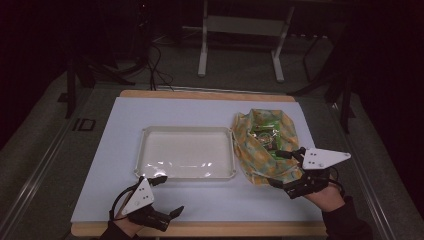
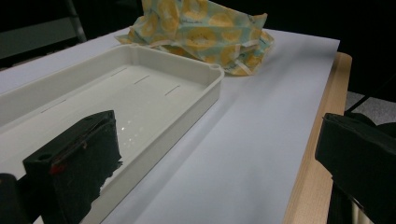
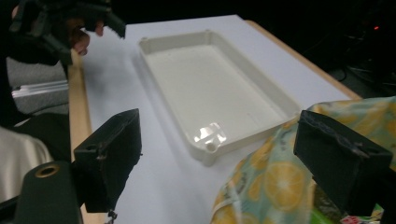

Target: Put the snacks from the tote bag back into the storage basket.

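**Bag not yet unpacked, tray waiting empty**

The right gripper (image 1: 286, 170) is hovering with its jaws spread wide at the near edge of the lemon-print cloth bag (image 1: 260, 142), gripping nothing. The bag is lying just right of the white tray (image 1: 186, 131), green packets (image 1: 264, 131) showing inside it. The left gripper (image 1: 167, 197) is idling with parted jaws near the table's front edge. Judging by the empty tray, the whole transfer is still waiting.

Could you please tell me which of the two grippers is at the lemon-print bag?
The right gripper, jaws open at the bag's near edge; the left gripper is by the tray's front corner.
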Demonstrator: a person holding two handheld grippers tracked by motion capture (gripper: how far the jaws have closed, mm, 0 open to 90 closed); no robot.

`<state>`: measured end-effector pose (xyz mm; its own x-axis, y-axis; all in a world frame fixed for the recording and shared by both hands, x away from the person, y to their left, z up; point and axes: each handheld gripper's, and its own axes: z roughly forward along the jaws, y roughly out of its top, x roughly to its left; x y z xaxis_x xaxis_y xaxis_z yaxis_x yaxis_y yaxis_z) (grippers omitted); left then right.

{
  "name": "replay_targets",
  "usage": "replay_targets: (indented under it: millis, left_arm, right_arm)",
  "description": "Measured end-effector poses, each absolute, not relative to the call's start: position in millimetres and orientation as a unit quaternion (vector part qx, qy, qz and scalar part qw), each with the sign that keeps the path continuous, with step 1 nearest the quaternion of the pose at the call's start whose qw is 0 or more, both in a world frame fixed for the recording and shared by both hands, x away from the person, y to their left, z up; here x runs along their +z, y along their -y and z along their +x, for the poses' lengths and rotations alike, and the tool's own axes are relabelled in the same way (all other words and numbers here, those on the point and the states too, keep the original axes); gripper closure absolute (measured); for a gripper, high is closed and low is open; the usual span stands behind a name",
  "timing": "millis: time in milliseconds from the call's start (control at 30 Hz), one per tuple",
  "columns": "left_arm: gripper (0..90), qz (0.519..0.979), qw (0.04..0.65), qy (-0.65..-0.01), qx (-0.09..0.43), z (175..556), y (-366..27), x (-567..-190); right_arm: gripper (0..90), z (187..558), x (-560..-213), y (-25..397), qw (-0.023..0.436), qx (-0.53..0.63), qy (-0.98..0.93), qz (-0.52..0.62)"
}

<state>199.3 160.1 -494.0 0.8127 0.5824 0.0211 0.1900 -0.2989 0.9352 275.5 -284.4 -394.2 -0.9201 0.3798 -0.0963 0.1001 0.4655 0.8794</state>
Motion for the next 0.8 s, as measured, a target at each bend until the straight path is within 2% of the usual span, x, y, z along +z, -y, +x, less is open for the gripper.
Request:
replay_targets:
  millis: [433, 800]
  left_arm:
    - [0.4, 0.787, 0.537, -0.245, 0.180, 200, -160, -494]
    - [0.4, 0.788, 0.536, -0.245, 0.180, 200, -159, -494]
  right_arm:
    - [14.9, 296, -373, 297, 0.178, 0.509, -0.826, 0.166]
    - [16.1, 314, -372, 306, 0.198, 0.503, -0.819, 0.190]
